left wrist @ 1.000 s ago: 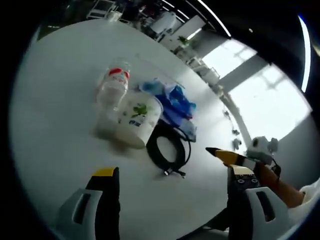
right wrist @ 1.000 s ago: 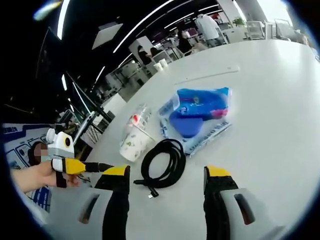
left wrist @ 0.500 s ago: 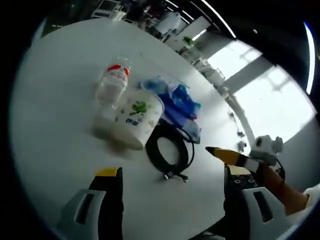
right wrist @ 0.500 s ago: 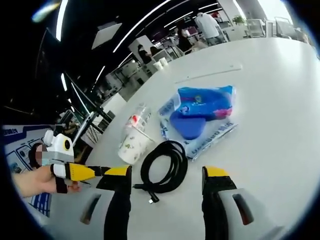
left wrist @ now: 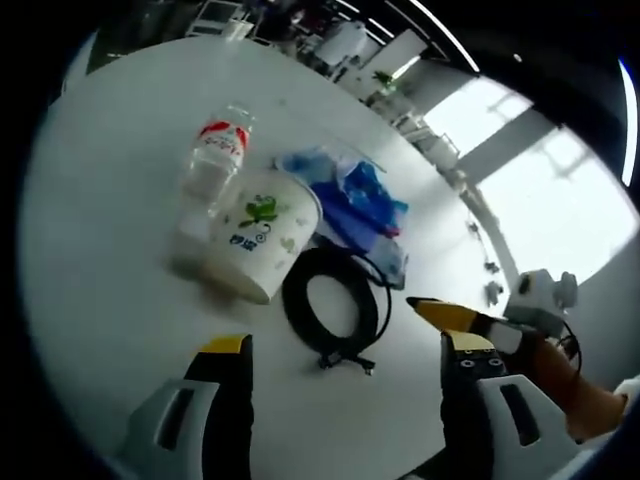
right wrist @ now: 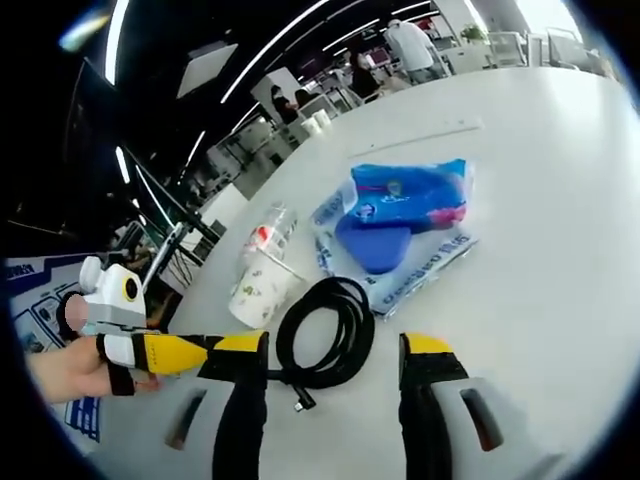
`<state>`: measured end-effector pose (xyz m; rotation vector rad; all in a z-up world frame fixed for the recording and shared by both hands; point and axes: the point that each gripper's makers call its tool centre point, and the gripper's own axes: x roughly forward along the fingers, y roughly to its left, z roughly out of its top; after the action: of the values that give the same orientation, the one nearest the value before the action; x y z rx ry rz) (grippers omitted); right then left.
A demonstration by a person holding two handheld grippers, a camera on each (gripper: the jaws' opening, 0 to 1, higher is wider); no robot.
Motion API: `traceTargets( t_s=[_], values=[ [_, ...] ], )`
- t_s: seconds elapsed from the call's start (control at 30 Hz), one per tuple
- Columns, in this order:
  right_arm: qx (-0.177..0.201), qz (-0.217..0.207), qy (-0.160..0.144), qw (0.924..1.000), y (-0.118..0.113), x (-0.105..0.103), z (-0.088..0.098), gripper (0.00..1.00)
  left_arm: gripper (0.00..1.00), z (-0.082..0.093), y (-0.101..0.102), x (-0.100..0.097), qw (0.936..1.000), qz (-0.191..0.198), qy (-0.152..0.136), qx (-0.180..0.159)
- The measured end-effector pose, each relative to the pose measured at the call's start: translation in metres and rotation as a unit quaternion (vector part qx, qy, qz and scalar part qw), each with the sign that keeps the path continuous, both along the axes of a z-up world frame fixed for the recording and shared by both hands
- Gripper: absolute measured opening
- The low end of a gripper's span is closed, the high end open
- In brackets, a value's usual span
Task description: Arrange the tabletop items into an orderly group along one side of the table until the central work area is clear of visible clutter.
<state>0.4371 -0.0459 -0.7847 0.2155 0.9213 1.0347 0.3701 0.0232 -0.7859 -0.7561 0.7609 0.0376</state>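
Observation:
On the white round table (left wrist: 110,150) lie a clear plastic bottle (left wrist: 205,165) with a red label, a white paper cup (left wrist: 258,232) with green print on its side, a coiled black cable (left wrist: 335,305) and a blue plastic bag (left wrist: 355,200). My left gripper (left wrist: 345,350) hangs open above the table just short of the cable. In the right gripper view the cup (right wrist: 258,285), bottle (right wrist: 268,228), cable (right wrist: 325,330) and bag (right wrist: 400,225) lie ahead of my open right gripper (right wrist: 335,350), whose jaws hover near the cable. The left gripper (right wrist: 170,352) enters from the left, held by a hand.
The right gripper (left wrist: 470,318) and the hand holding it show at the right of the left gripper view. Desks, chairs and people (right wrist: 410,45) stand beyond the table's far edge. A thin pale strip (right wrist: 420,140) lies on the table past the bag.
Both grippers have edged closer to the cable; the items sit a little nearer in both views. Nothing on the table has moved or been taken hold of.

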Motion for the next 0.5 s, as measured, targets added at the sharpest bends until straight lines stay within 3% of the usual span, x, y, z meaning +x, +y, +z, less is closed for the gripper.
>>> traceTargets(
  t_s=[0.4,0.5],
  values=[
    [-0.005,-0.007,0.024,0.9997,0.006,-0.002,-0.014,0.44,0.65,-0.01,0.004,0.007,0.9987,0.045,0.02,-0.01],
    [-0.009,-0.011,0.026,0.9996,0.005,0.002,-0.019,0.43,0.64,-0.014,-0.003,0.009,0.9987,0.037,0.027,-0.022]
  ],
)
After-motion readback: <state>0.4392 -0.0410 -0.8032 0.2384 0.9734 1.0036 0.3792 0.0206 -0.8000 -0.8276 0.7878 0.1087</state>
